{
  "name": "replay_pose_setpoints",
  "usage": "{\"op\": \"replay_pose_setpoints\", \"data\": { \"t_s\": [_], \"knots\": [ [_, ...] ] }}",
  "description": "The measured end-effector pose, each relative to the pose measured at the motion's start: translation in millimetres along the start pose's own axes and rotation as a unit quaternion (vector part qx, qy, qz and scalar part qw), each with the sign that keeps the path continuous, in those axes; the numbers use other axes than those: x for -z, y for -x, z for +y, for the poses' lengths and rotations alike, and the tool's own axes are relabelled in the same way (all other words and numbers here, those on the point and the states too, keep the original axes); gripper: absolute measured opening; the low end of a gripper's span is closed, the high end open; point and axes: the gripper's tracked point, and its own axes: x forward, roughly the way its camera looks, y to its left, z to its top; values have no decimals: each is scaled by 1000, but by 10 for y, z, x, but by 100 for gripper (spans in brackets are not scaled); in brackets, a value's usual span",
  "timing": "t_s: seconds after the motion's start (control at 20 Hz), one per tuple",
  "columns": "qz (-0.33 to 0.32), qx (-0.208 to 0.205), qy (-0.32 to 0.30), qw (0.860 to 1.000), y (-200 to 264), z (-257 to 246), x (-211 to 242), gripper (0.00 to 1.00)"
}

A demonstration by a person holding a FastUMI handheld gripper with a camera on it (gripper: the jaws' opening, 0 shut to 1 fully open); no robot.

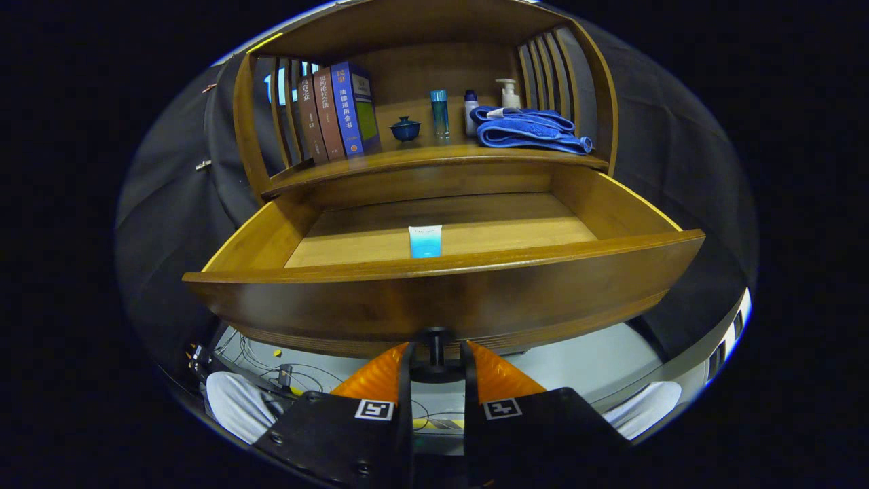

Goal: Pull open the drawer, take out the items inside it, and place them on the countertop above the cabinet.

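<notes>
The wooden drawer stands pulled out of the cabinet, its front panel just ahead of my fingers. A dark round knob under the front panel sits between my fingers, and my gripper is shut on it. Inside the drawer, a small white and blue tube lies on the floor near the front wall. The countertop runs above the drawer, at the back.
On the countertop stand three books, a blue lidded cup, a blue bottle, a pump dispenser and a folded blue towel. Slatted side panels enclose it. Cables lie on the floor below.
</notes>
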Motion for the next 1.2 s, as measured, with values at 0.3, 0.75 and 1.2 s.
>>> {"op": "replay_pose_setpoints", "data": {
  "t_s": [0.3,0.75,1.2],
  "knots": [
    [-7,3,-11,1000,57,7,-33,67],
    [-65,9,-17,998,824,130,-863,97],
    [3,10,-10,1000,-161,250,-1462,97]
  ]
}}
